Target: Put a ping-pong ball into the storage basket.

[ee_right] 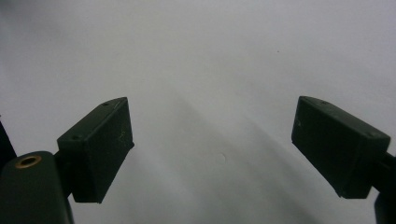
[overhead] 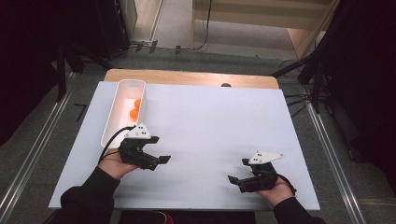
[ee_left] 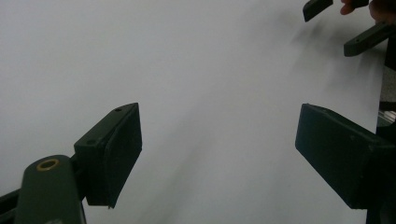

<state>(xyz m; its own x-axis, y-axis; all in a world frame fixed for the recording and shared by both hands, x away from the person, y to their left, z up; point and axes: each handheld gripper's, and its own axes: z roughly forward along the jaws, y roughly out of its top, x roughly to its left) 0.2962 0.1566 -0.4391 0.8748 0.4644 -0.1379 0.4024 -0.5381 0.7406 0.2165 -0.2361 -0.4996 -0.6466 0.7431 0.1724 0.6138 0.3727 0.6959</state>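
The long white plastic bin (overhead: 112, 122) lay on the left part of the bench (overhead: 215, 126), its long axis running from the near-left toward the far edge and leaning slightly right, open side up. Its far end sat close to the far edge of the white sheet, where a strip of bare wood showed. Two small orange balls (overhead: 135, 108) rested inside, in the far half, one just behind the other.

The left hand-held gripper (overhead: 156, 156) sat just beside the bin's near end, pointing right across the sheet. In the left gripper view its jaws stood wide with nothing between them but white surface. The right hand-held gripper (overhead: 238, 170) hovered well apart from it, near the front-right of the bench and pointing left; its jaws were also spread wide and empty.

Between the two hand-held grippers, and across the whole middle and right of the sheet, the white surface lay bare and open. The right gripper was close to the near edge and not far from the right edge; the bin hugged the left edge.
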